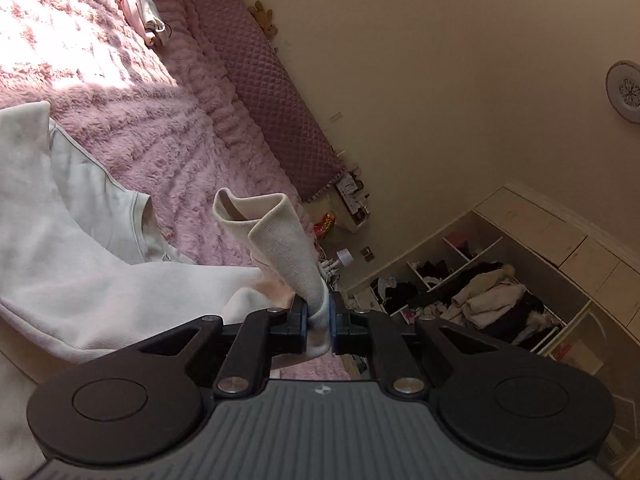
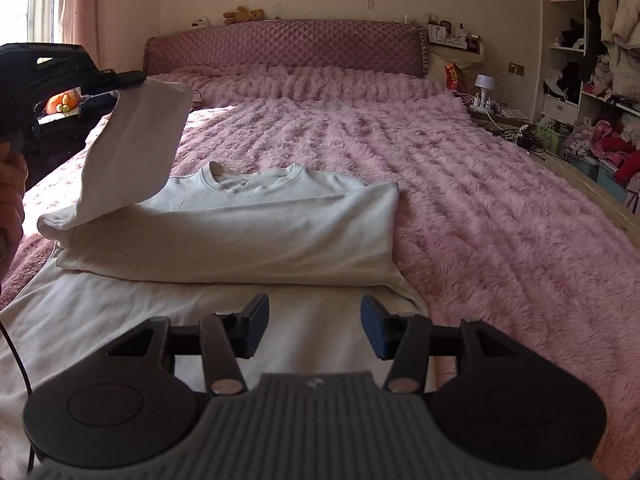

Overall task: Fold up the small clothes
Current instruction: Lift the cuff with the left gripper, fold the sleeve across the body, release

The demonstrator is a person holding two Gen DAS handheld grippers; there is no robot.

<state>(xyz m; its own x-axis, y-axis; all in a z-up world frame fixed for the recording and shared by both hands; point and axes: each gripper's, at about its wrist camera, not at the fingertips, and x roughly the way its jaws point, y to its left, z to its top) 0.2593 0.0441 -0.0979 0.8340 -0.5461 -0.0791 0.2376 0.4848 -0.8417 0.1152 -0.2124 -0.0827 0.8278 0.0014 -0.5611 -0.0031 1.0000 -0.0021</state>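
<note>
A white sweatshirt (image 2: 248,232) lies on the pink bed, with its right side folded over the chest and the round neckline toward the headboard. My left gripper (image 1: 319,312) is shut on the cuff of the left sleeve (image 1: 280,236). In the right wrist view the left gripper (image 2: 128,78) holds that sleeve (image 2: 136,144) raised in the air above the shirt's left shoulder. My right gripper (image 2: 314,320) hovers over the shirt's lower part, open, with nothing between its blue pads.
A fluffy pink blanket (image 2: 480,200) covers the bed, and a quilted headboard (image 2: 280,46) stands at the far end. Small white items (image 1: 148,16) lie on the blanket near the headboard. Open shelves full of clothes (image 2: 600,80) and a bedside lamp (image 2: 485,84) are at the right.
</note>
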